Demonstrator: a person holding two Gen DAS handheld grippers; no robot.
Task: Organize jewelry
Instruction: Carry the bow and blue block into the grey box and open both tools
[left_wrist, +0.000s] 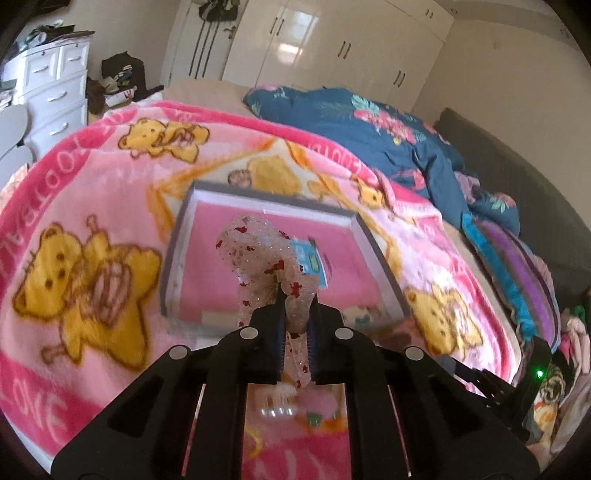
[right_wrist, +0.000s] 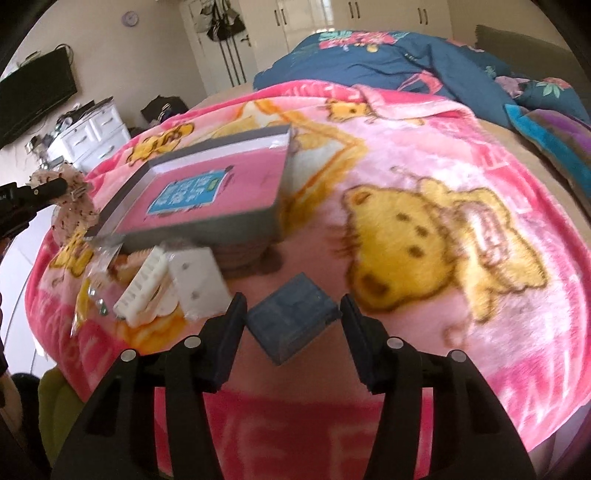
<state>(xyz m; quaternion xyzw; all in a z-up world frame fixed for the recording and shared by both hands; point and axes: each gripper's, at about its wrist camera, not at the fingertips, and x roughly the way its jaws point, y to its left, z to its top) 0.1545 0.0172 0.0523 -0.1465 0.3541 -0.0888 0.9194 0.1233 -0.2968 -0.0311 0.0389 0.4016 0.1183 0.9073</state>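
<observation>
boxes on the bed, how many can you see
2: a big grey box open on the pink blanket, and a small blue box between the right gripper fingers. More may be hidden.

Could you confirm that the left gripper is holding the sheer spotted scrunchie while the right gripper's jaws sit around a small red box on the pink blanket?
Nearly right: the box is wrong in colour. In the right wrist view the small box between the right gripper jaws is blue, not red. The left gripper does hold the sheer spotted scrunchie, and the box lies on the pink blanket.
</observation>
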